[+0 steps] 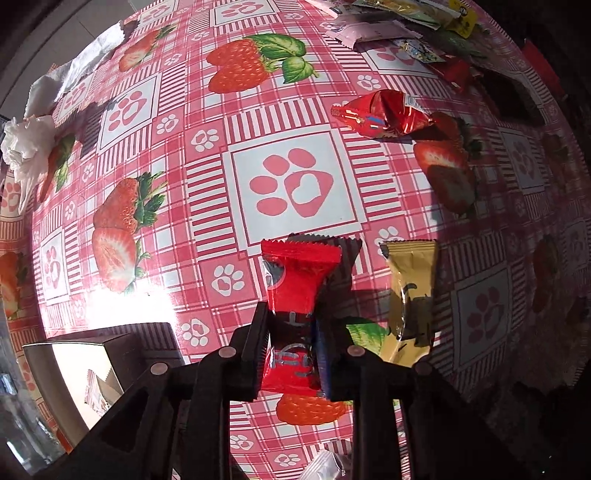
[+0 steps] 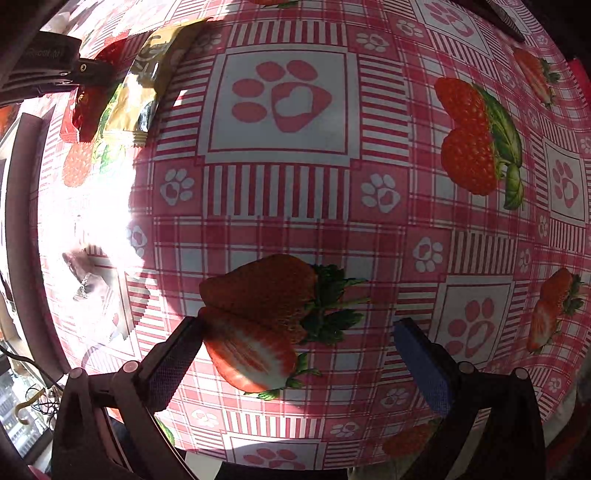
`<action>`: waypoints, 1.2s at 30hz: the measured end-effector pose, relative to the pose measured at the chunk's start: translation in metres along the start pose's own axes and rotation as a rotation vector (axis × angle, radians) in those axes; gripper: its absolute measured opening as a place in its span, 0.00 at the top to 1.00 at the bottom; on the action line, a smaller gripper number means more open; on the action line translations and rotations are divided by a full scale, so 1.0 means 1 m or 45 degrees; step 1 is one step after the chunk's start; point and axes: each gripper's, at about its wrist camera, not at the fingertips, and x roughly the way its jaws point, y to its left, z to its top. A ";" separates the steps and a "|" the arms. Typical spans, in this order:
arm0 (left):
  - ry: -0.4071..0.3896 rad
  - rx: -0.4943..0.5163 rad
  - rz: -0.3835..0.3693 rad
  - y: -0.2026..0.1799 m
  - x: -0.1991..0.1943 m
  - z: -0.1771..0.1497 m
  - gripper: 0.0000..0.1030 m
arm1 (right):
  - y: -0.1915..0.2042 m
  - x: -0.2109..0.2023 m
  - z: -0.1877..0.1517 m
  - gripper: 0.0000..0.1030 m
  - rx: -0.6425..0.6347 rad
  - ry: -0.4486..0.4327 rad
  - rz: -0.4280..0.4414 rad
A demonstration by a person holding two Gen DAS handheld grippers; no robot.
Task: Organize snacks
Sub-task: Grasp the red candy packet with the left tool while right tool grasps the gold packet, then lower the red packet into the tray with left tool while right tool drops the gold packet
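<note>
My left gripper is shut on a red snack packet and holds it just above the strawberry tablecloth. A gold snack packet lies on the cloth just right of it. A crumpled red packet lies farther back right. Several mixed snacks are piled at the far right edge. My right gripper is open and empty over a printed strawberry. In the right wrist view the left gripper, the red packet and the gold packet show at the upper left.
An open cardboard box with a packet inside stands at the lower left. Crumpled white tissue lies at the left table edge. A pale wrapper sits in sun glare on the left. A white packet lies near the front edge.
</note>
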 end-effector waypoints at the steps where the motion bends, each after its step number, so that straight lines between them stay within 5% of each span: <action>1: 0.006 -0.018 -0.026 0.005 0.000 -0.002 0.78 | 0.000 0.000 -0.001 0.00 0.001 -0.006 0.000; 8: -0.046 -0.105 -0.129 0.032 -0.026 -0.033 0.79 | 0.002 0.000 0.009 0.00 0.010 0.073 0.019; 13: -0.128 -0.129 -0.141 0.056 -0.059 -0.056 0.79 | 0.016 -0.037 0.058 0.00 -0.008 -0.093 0.113; 19: -0.166 -0.168 -0.072 0.084 -0.087 -0.103 0.79 | 0.043 -0.044 0.129 0.00 0.042 -0.125 0.184; 26: -0.148 -0.275 0.013 0.128 -0.090 -0.145 0.79 | 0.072 -0.024 0.174 0.01 0.020 -0.085 0.118; 32: -0.098 -0.340 0.029 0.154 -0.085 -0.171 0.79 | 0.084 -0.031 0.179 0.50 -0.042 -0.146 -0.004; 34: -0.092 -0.355 0.026 0.156 -0.084 -0.176 0.79 | 0.084 -0.034 0.182 0.78 -0.032 -0.145 -0.001; 36: -0.087 -0.358 0.023 0.157 -0.084 -0.179 0.79 | 0.076 -0.035 0.181 0.78 -0.032 -0.118 0.039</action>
